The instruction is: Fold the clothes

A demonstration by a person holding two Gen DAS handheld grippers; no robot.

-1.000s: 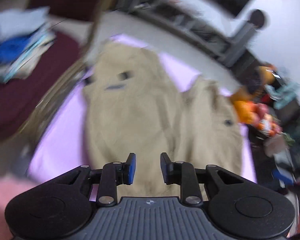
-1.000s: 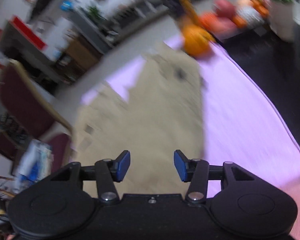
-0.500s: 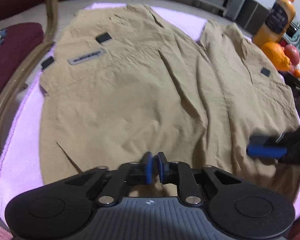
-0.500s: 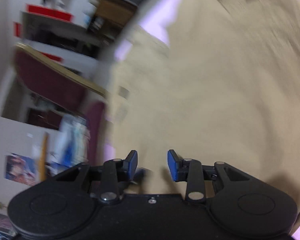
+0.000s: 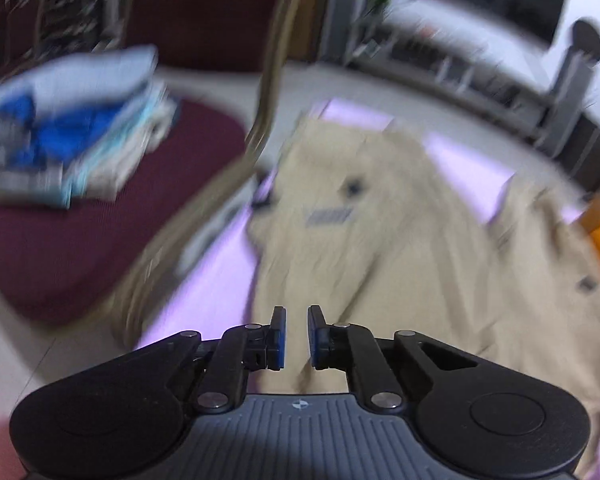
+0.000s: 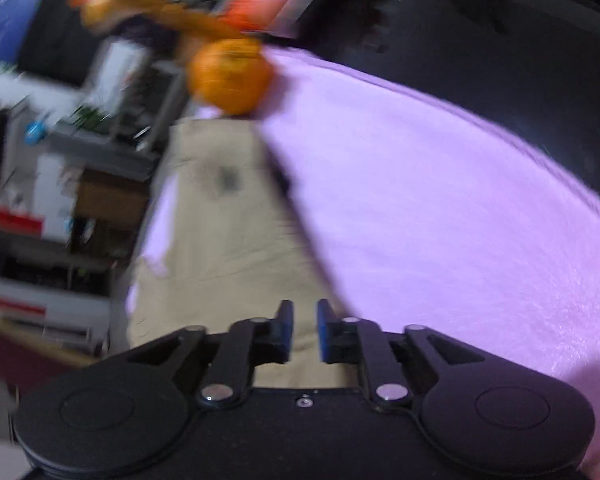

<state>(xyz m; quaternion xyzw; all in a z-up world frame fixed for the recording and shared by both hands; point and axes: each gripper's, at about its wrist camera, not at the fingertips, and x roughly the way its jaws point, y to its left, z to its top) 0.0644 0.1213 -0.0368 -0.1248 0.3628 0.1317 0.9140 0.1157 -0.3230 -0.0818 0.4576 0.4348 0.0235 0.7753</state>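
garment: a tan shirt (image 5: 380, 248) lay spread flat on the lilac cloth (image 5: 216, 280), a small dark patch and a grey label strip showing on its upper part; in the right wrist view the same tan shirt (image 6: 224, 248) ran as a long strip along the left side of the lilac cloth (image 6: 440, 208).
left gripper: the left gripper (image 5: 296, 338) hung above the shirt's near edge, its blue-padded fingers (image 5: 278, 336) a narrow gap apart with nothing between them.
right gripper: the right gripper (image 6: 304, 330) sat over the shirt's near end, fingers (image 6: 286, 326) likewise set narrowly apart and holding nothing (cloth showed through the gap).
cloth: lilac, covering the surface under the shirt, bare on the right in the right wrist view.
fruit: an orange (image 6: 230, 76) rested at the far end of the cloth, just beyond the shirt.
chair: a maroon chair (image 5: 84, 240) stood to the left of the cloth, a pile of blue and white fabric (image 5: 68, 136) on its seat.
sharpness: both views were smeared, so finer detail could not be told.
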